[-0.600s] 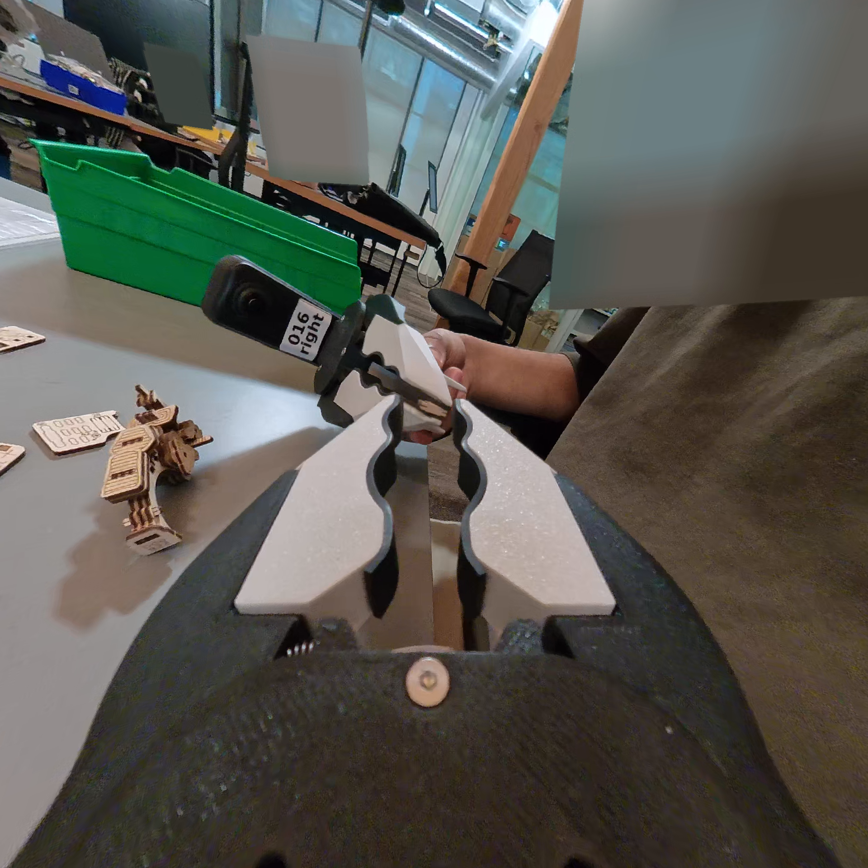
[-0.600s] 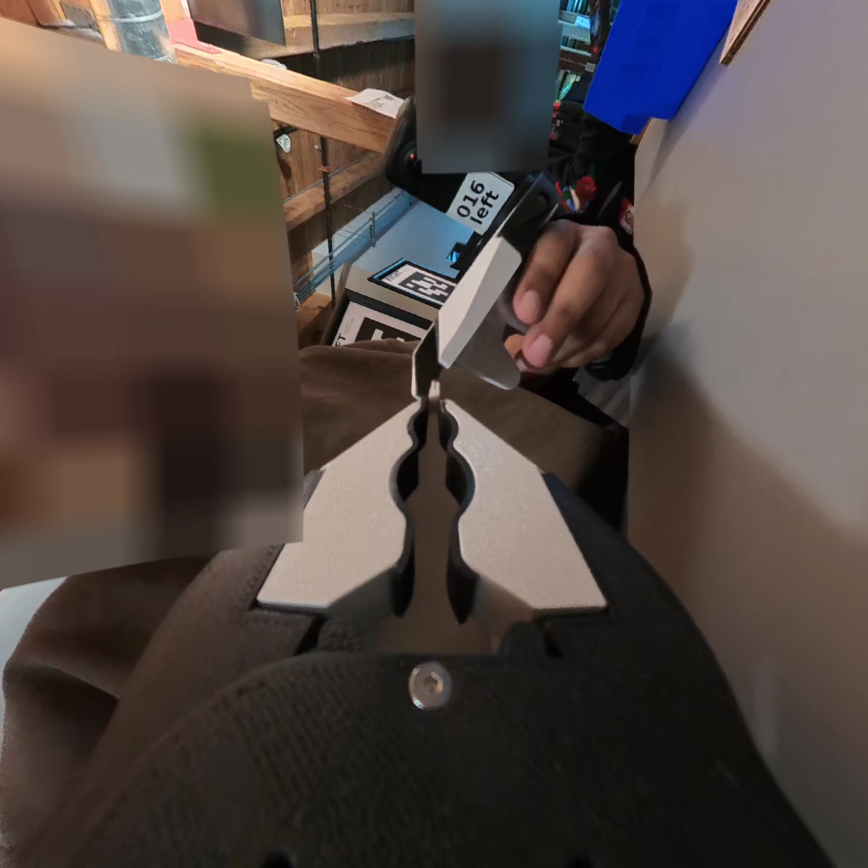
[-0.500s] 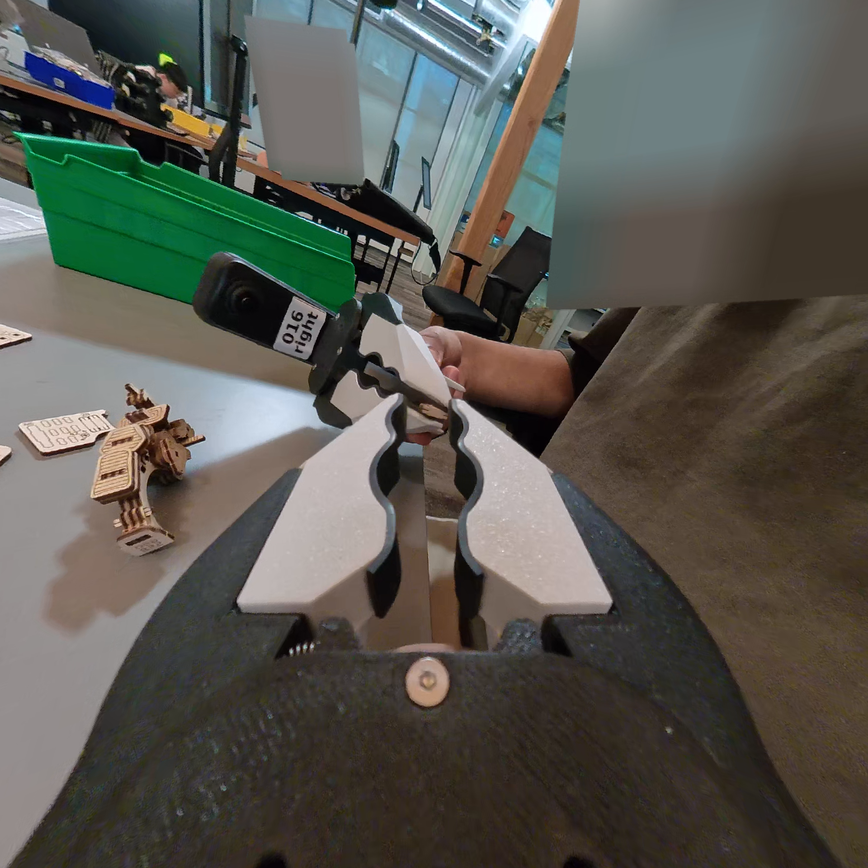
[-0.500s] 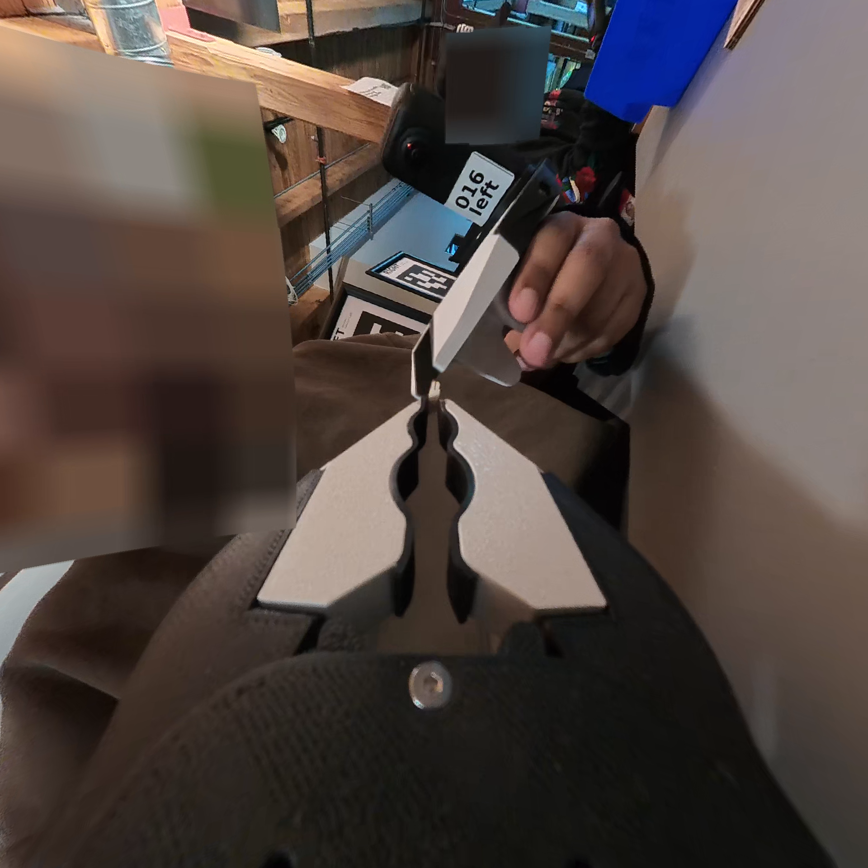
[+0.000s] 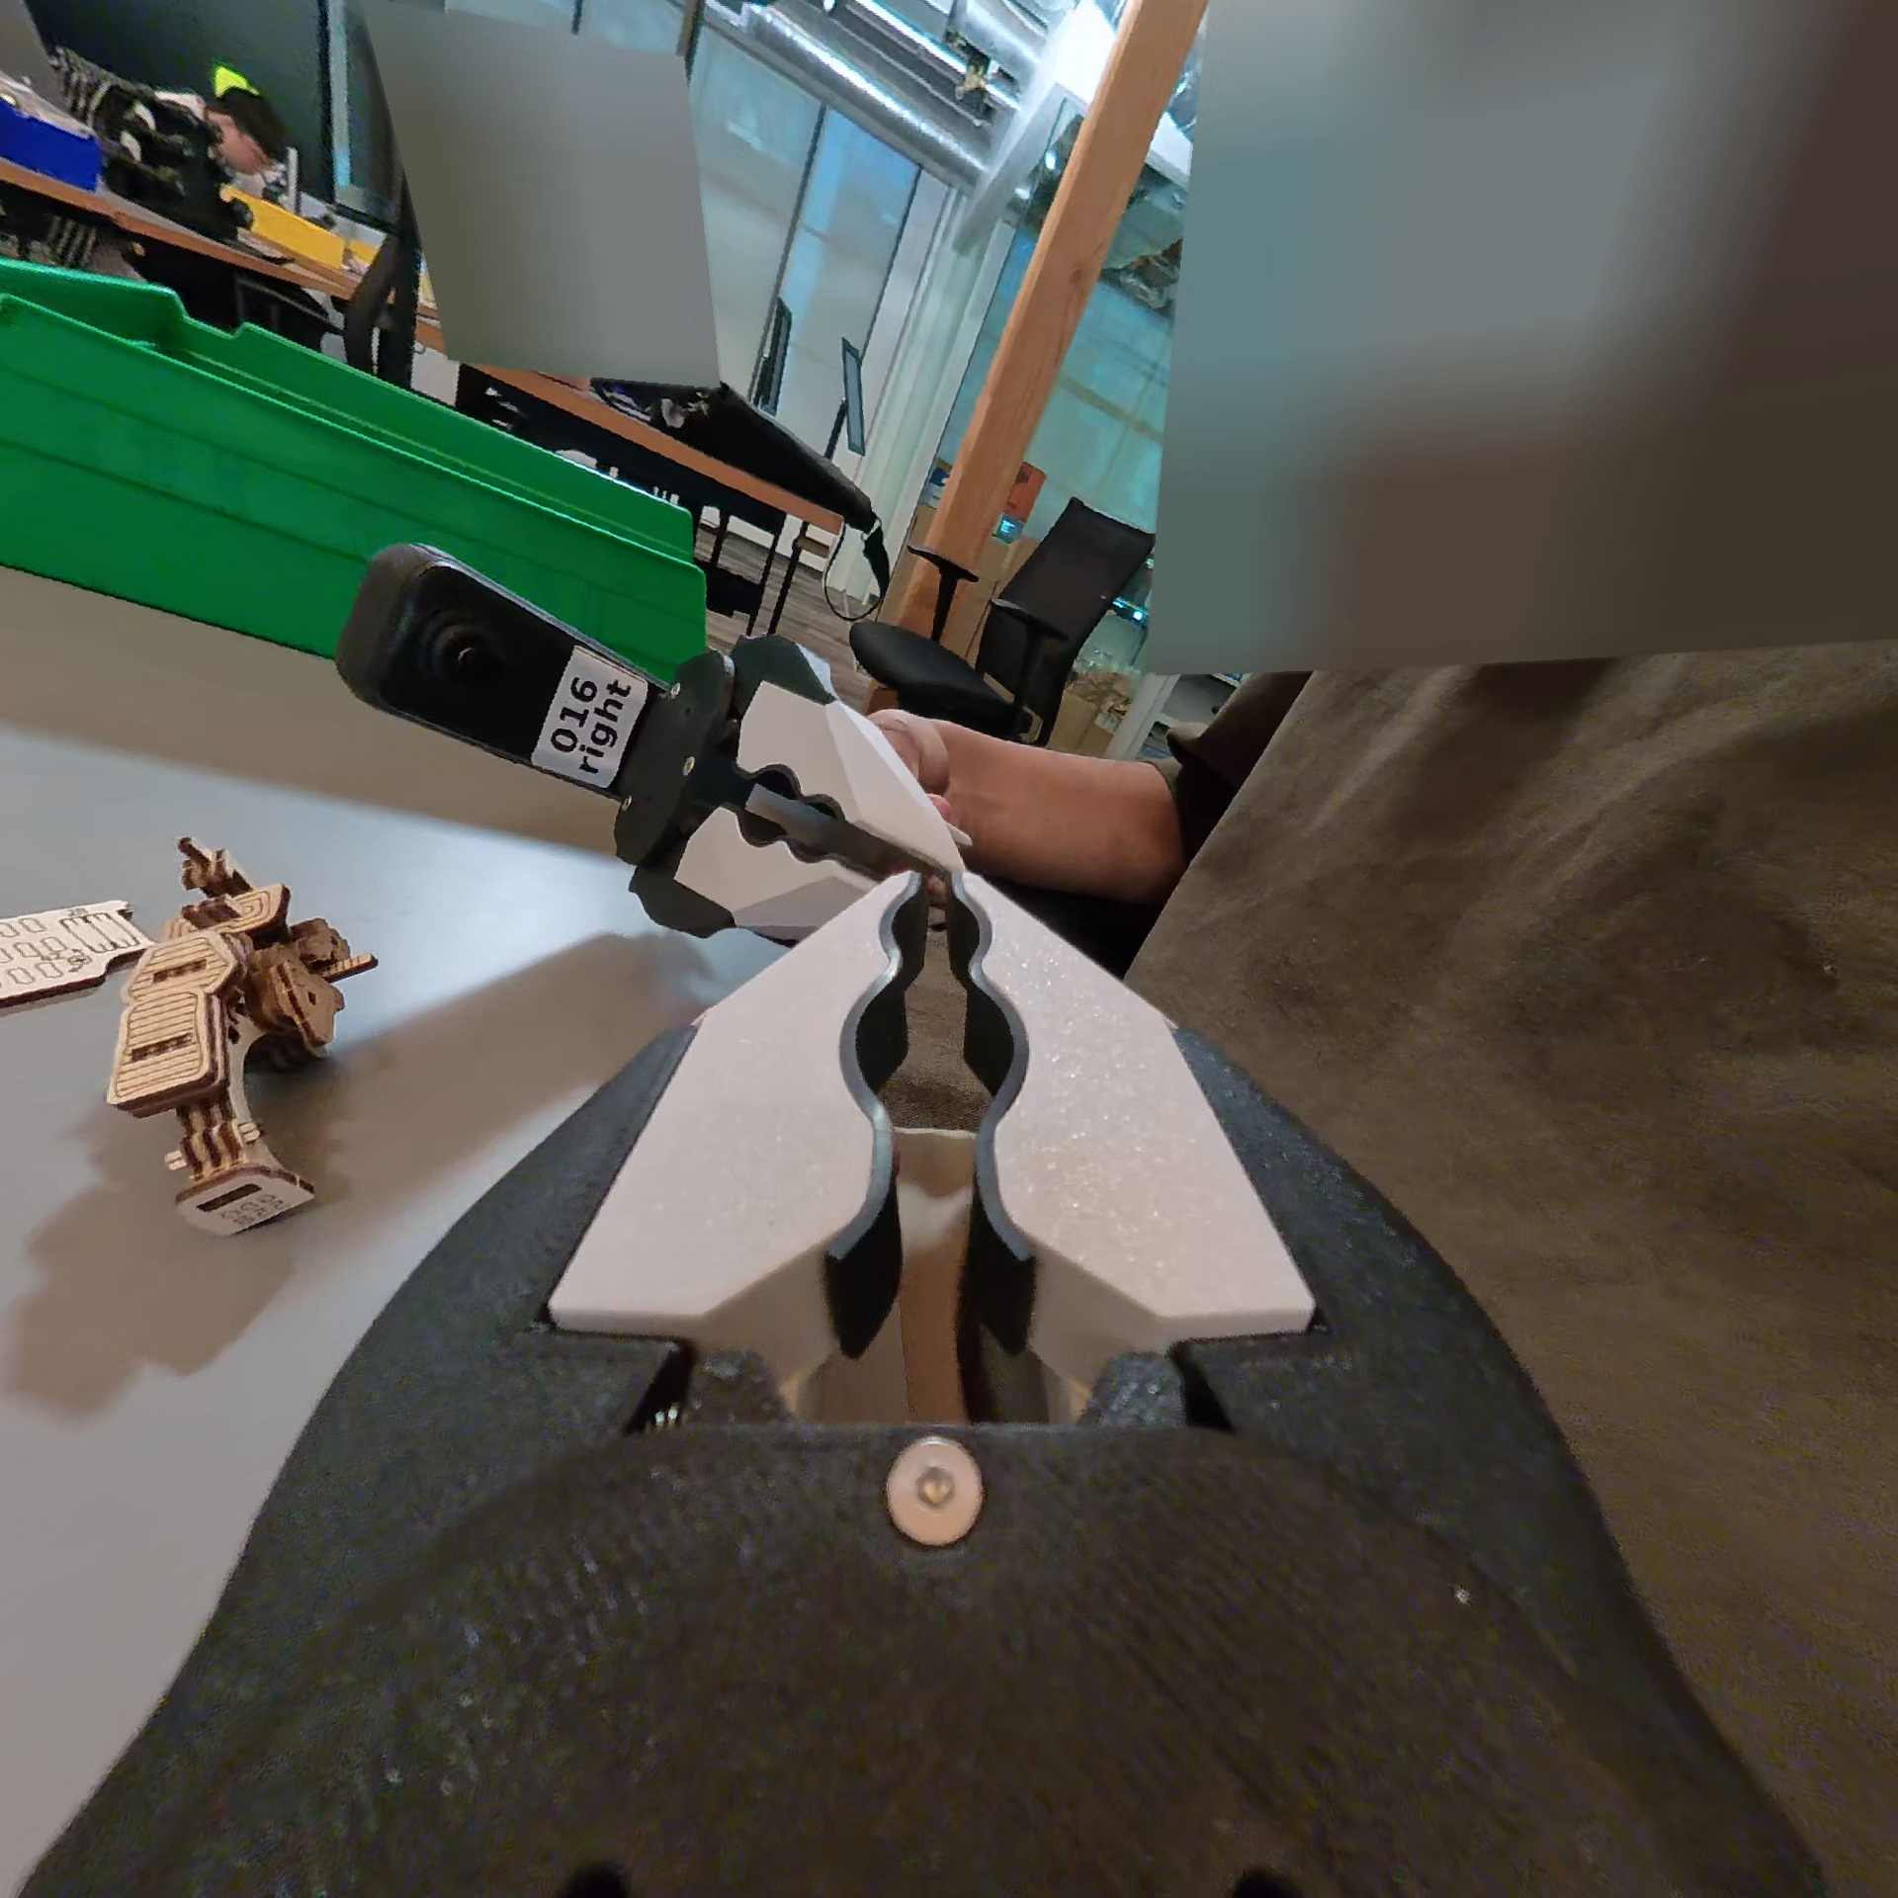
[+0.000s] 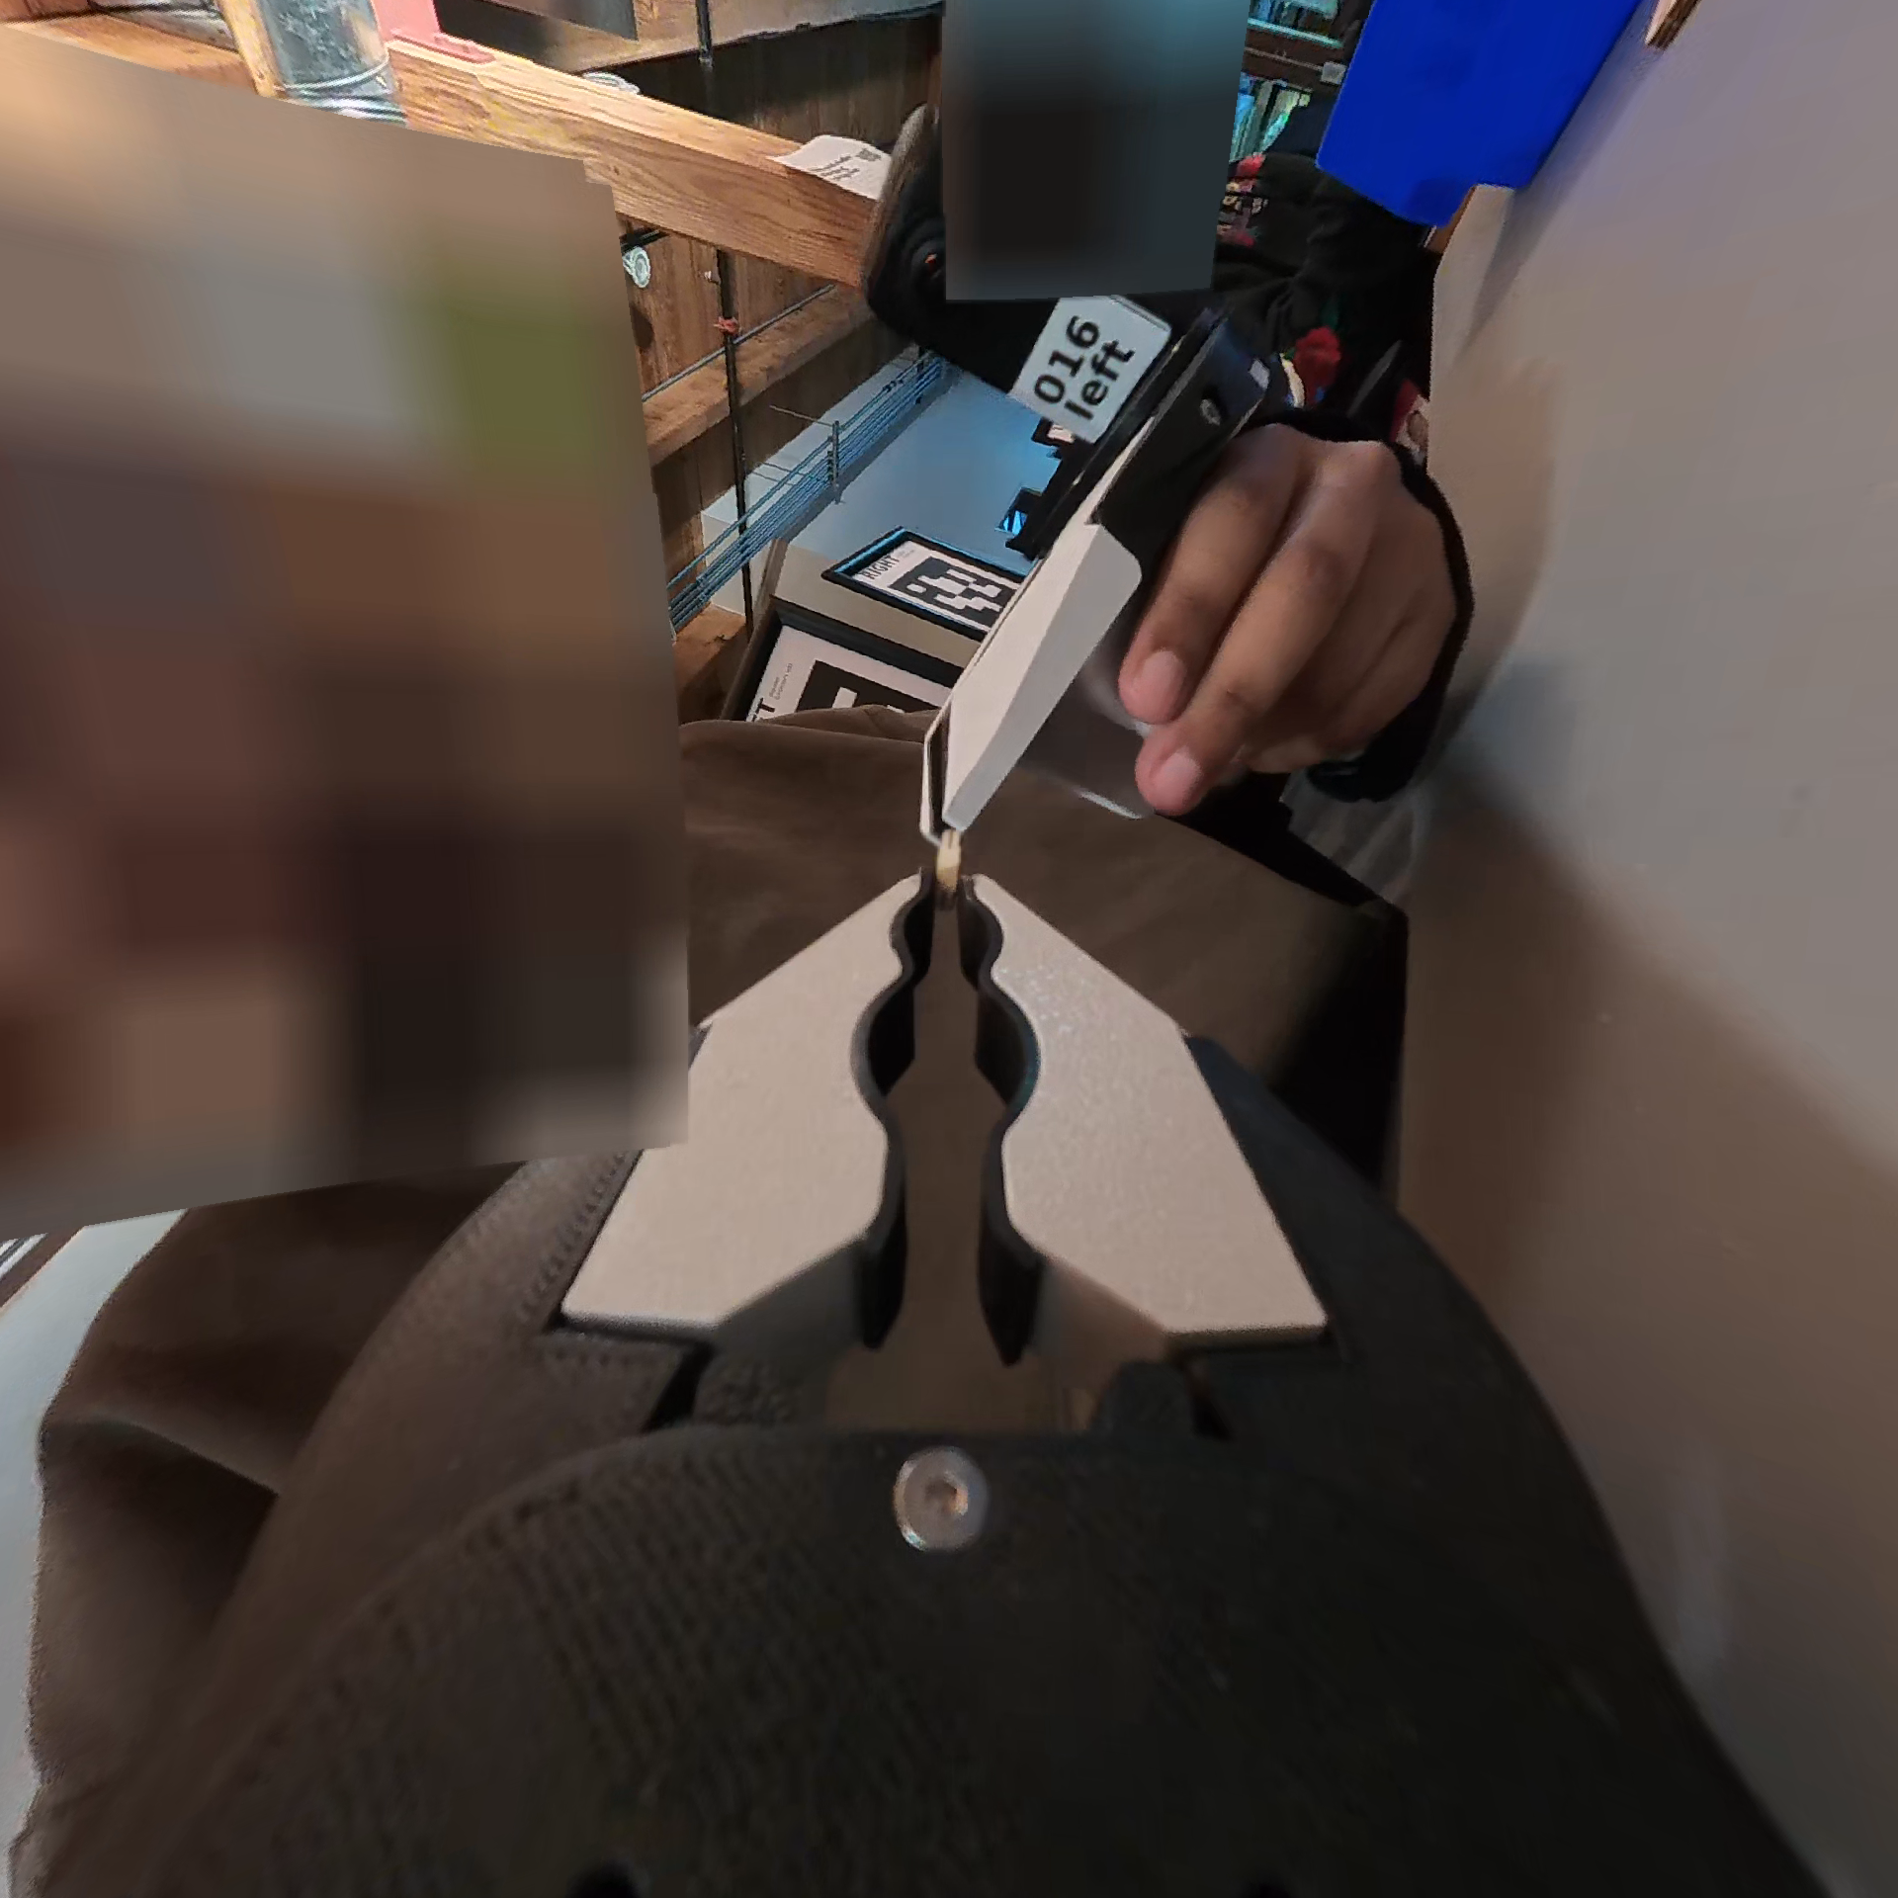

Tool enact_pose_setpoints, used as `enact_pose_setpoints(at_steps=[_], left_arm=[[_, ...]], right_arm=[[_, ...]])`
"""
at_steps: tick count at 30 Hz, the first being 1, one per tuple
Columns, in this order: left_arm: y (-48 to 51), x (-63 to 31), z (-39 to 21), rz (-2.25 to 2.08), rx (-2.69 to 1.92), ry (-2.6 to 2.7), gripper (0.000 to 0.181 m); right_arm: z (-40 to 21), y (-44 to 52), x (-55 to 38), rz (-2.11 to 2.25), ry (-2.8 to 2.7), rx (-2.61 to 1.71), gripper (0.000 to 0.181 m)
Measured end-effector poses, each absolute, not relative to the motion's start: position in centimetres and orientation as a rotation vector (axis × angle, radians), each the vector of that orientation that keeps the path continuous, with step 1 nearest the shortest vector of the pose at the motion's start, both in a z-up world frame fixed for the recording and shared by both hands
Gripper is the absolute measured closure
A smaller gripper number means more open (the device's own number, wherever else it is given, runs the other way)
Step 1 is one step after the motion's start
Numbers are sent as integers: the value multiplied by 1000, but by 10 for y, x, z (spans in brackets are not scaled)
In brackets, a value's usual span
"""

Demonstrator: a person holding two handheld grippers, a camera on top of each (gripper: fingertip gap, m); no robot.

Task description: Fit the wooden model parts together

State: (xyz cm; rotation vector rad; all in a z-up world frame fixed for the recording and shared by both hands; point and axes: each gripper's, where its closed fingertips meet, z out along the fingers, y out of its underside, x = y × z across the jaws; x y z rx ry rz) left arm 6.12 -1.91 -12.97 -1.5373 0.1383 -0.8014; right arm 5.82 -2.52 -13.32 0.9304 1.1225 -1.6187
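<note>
The grey table (image 5: 431,924) is the reference surface. It fills the left part of the left wrist view; in the right wrist view it appears as the grey plane (image 6: 1695,822) along the right edge.

A green bin (image 5: 308,514) sits on the table's far side. A person in a brown garment (image 5: 1541,1130) is at the table's near edge, off to the right.

The left gripper (image 5: 929,891) is held off the table edge, over the brown garment. Its fingers are nearly closed, with only a narrow gap at the tips. In the right wrist view it shows farther off (image 6: 940,822), held by a hand (image 6: 1284,637).

The right gripper (image 6: 950,883) points tip to tip at the left gripper. Its jaws are drawn close, pinching a small pale wooden piece (image 6: 947,861) at the tips. The piece also reaches the tips of the left gripper; whether the left gripper clamps it cannot be told. In the left wrist view the right gripper (image 5: 924,842) hangs over the table's near edge, just beyond the left gripper's tips, and the piece itself is not distinguishable there.

The partly built wooden model (image 5: 216,1017) lies on the table, well left of both grippers, untouched.

A flat wooden sheet (image 5: 51,950) with cut-outs lies on the table just left of the model, its edge touching or nearly touching it.
</note>
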Motion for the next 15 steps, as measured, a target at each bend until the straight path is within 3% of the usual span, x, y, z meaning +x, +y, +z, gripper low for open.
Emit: enact_pose_setpoints(at_steps=[6,11,15], left_arm=[[-14,59,-135,-734,-1571,130,160],[-14,67,-141,-712,-1603,180,181],[-16,68,-140,-741,-1598,188,181]], right_arm=[[-135,-23,58,-1611,1127,943,179],[-137,-23,59,-1604,1127,950,179],[-138,-22,60,-1609,1128,949,179]])
